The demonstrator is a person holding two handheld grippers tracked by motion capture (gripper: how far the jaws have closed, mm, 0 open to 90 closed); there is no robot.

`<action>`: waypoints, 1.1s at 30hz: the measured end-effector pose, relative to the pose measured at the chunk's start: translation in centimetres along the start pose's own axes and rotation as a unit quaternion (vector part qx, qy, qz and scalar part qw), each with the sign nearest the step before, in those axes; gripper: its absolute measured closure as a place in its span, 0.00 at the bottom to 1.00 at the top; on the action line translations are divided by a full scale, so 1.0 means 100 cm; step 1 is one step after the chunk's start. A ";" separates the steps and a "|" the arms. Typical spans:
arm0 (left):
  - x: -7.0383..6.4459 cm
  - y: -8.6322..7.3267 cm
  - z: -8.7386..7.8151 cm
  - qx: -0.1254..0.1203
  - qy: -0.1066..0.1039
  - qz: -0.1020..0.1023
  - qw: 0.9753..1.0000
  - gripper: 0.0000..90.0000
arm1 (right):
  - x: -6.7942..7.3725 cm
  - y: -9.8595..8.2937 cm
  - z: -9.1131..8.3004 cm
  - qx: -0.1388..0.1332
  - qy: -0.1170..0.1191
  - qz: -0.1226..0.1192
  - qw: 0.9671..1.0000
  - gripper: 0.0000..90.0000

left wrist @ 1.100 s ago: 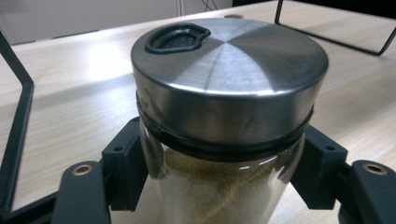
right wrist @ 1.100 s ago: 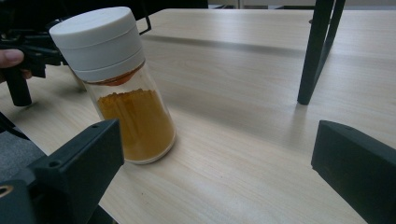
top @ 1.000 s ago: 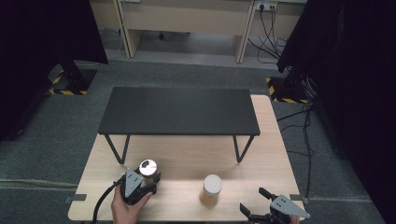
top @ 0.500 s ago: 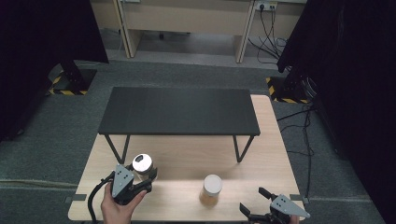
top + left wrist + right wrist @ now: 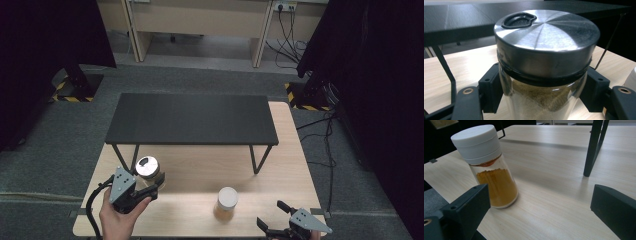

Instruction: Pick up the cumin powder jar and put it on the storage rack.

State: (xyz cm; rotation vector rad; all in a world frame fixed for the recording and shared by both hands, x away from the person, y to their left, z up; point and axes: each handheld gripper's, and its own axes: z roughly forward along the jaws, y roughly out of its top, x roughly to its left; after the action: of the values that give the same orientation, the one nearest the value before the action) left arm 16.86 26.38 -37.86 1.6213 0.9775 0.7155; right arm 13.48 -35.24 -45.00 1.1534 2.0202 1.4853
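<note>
A glass jar with a steel lid and brownish powder inside sits between the jaws of my left gripper, near the table's front left. In the left gripper view the jar looms close, and the left gripper is shut on its glass body just under the lid. A second jar, white-lidded with orange powder, stands upright on the wooden table right of centre. My right gripper is open at the front right edge, a short way from that jar. Nothing lies within the right gripper.
A low black shelf on thin metal legs spans the far half of the table. One of its legs stands to the right of the white-lidded jar. Grey carpet surrounds the table, with cables trailing at the right.
My left gripper, shut on the steel-lidded jar, has carried it to the left and farther up the high view. The right gripper and the white-lidded jar have stayed put.
</note>
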 end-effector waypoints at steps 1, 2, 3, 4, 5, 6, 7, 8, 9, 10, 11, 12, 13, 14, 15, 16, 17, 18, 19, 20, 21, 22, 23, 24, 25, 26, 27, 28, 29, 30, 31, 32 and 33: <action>0.000 0.002 -0.001 -0.001 0.000 0.001 1.000 0.34 | 0.000 0.000 0.000 0.000 0.000 0.000 1.000 0.03; 0.001 0.004 -0.001 0.000 0.000 0.003 1.000 0.34 | 0.000 0.000 0.000 0.000 0.000 0.000 1.000 0.03; 0.001 0.006 -0.002 -0.001 0.001 0.004 1.000 0.34 | 0.000 0.000 0.000 0.001 0.001 0.000 1.000 0.03; 0.001 0.008 -0.002 -0.001 0.000 0.005 1.000 0.34 | 0.000 0.000 0.000 0.000 0.001 -0.001 1.000 0.03; 0.002 0.010 -0.003 -0.001 0.000 0.005 1.000 0.34 | 0.000 0.000 0.000 0.000 0.001 0.000 1.000 0.03; 0.003 0.012 -0.003 -0.001 0.000 0.003 1.000 0.34 | 0.000 0.000 0.000 0.000 0.001 0.000 1.000 0.03; 0.004 0.014 -0.004 -0.001 -0.001 0.001 1.000 0.34 | 0.000 0.000 0.000 0.000 0.001 0.000 1.000 0.03; 0.005 0.015 -0.005 -0.001 -0.001 0.001 1.000 0.34 | 0.000 0.000 0.000 0.000 0.001 0.000 1.000 0.03; 0.005 0.017 -0.005 -0.002 0.000 0.000 1.000 0.34 | 0.000 0.000 0.000 0.000 0.001 -0.001 1.000 0.03; 0.006 0.019 -0.006 -0.003 0.001 0.001 1.000 0.34 | 0.000 0.000 0.000 -0.001 0.001 -0.001 1.000 0.03; 0.006 0.021 -0.006 -0.003 0.002 0.003 1.000 0.34 | 0.001 0.000 0.000 -0.001 0.001 -0.001 1.000 0.03; 0.006 0.024 -0.007 -0.002 0.003 0.004 1.000 0.34 | 0.000 0.000 0.000 -0.001 0.000 -0.001 1.000 0.03; 0.007 0.026 -0.007 -0.002 0.002 0.005 1.000 0.34 | 0.001 0.000 0.000 -0.001 0.000 -0.001 1.000 0.03; 0.008 0.028 -0.007 -0.002 0.002 0.006 1.000 0.34 | 0.001 0.000 0.000 -0.001 0.000 -0.002 1.000 0.03; 0.007 0.030 -0.008 -0.005 0.003 0.007 1.000 0.34 | 0.001 0.000 0.000 -0.001 0.001 -0.002 1.000 0.03; 0.008 0.032 -0.008 -0.007 0.003 0.008 1.000 0.34 | 0.001 0.000 0.000 -0.001 0.001 -0.001 1.000 0.03; 0.008 0.034 -0.009 -0.009 0.004 0.010 1.000 0.34 | 0.001 0.000 0.000 -0.001 0.001 -0.002 1.000 0.03; 0.008 0.036 -0.009 -0.010 0.004 0.010 1.000 0.34 | 0.001 0.000 0.001 -0.001 0.002 -0.001 1.000 0.03; 0.009 0.038 -0.010 -0.011 0.005 0.011 1.000 0.34 | 0.001 0.000 0.001 -0.001 0.002 -0.001 1.000 0.03; 0.009 0.040 -0.010 -0.012 0.005 0.010 1.000 0.34 | 0.001 0.000 0.001 0.000 0.001 -0.001 1.000 0.03; 0.010 0.042 -0.011 -0.013 0.004 0.010 1.000 0.34 | 0.001 0.000 0.001 -0.001 0.001 -0.001 1.000 0.03; 0.011 0.043 -0.011 -0.015 0.004 0.012 1.000 0.34 | 0.001 0.000 0.001 -0.001 0.002 -0.001 1.000 0.03; 0.011 0.044 -0.012 -0.016 0.006 0.014 1.000 0.34 | 0.001 0.000 0.001 -0.001 0.002 -0.001 1.000 0.03; 0.011 0.046 -0.012 -0.016 0.007 0.015 1.000 0.34 | 0.001 0.000 0.001 -0.001 0.002 -0.001 1.000 0.03; 0.011 0.048 -0.013 -0.017 0.007 0.017 1.000 0.34 | 0.001 0.000 0.001 -0.001 0.001 -0.001 1.000 0.03; 0.011 0.049 -0.013 -0.019 0.007 0.018 1.000 0.34 | 0.001 0.000 0.001 -0.001 0.001 -0.001 1.000 0.03; 0.011 0.051 -0.013 -0.020 0.007 0.018 1.000 0.34 | 0.001 0.000 0.001 -0.001 0.002 -0.001 1.000 0.03; 0.011 0.053 -0.014 -0.021 0.006 0.018 1.000 0.34 | 0.001 0.000 0.001 -0.001 0.002 -0.001 1.000 0.03; 0.012 0.055 -0.014 -0.022 0.005 0.018 1.000 0.34 | 0.001 0.000 0.001 -0.001 0.001 -0.001 1.000 0.03; 0.012 0.057 -0.014 -0.022 0.005 0.020 1.000 0.34 | 0.001 0.000 0.001 -0.001 0.002 -0.001 1.000 0.03; 0.012 0.059 -0.013 -0.023 0.006 0.021 1.000 0.34 | 0.001 0.000 0.001 0.000 0.002 -0.001 1.000 0.03; 0.012 0.060 -0.013 -0.024 0.006 0.021 0.999 0.34 | 0.001 0.000 0.001 0.000 0.002 0.000 1.000 0.03; 0.013 0.063 -0.013 -0.024 0.006 0.022 0.999 0.34 | 0.001 0.000 0.001 0.000 0.002 0.000 1.000 0.03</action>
State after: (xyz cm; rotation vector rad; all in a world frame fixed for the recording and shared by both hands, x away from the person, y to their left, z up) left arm 17.88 27.46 -31.49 1.6028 0.9286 0.7741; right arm 13.52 -35.10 -45.02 1.1520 2.0233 1.4893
